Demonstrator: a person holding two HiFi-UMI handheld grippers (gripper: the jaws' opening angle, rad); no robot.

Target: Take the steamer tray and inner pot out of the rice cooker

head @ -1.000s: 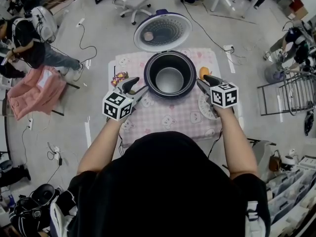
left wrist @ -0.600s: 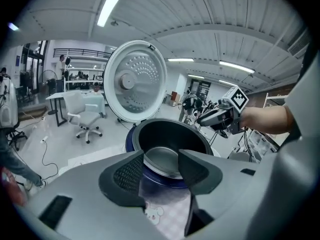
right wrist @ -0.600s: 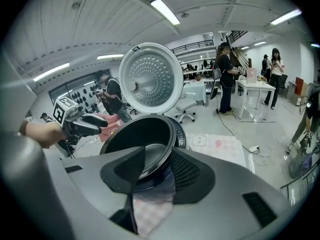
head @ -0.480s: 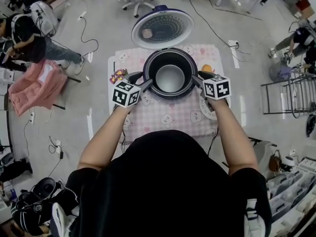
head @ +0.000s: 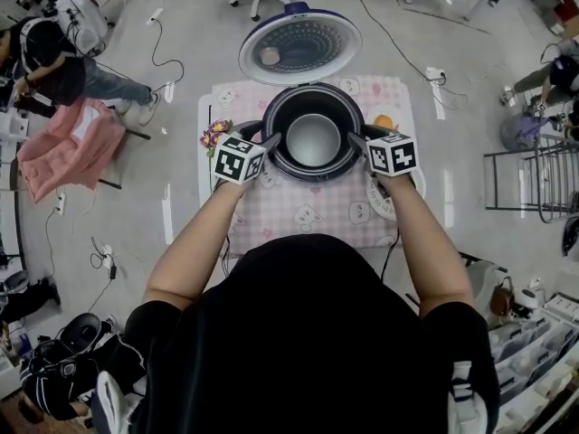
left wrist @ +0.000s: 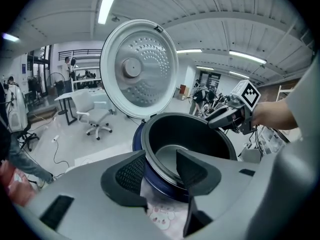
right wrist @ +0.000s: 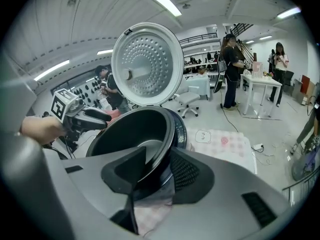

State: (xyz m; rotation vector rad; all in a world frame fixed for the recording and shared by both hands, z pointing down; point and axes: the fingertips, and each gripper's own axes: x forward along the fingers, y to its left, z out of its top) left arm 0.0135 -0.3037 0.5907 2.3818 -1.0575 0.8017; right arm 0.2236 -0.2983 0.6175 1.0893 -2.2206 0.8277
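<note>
Inner pot (head: 312, 140) sits in rice cooker (head: 312, 176), far centre of tabletop (head: 308, 213). My left hand-held gripper (left wrist: 161, 160) and right hand-held gripper (right wrist: 159, 156) are spread, straddling rim left and right, jaws just closing, not yet pinching. I'd pinch both sides evenly, then lift straight.

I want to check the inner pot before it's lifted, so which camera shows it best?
The head view: it looks straight down into the inner pot, showing bottom and nearly the whole rim. Each gripper view shows only a slanted part of the inside, with the near rim partly covered.
</note>
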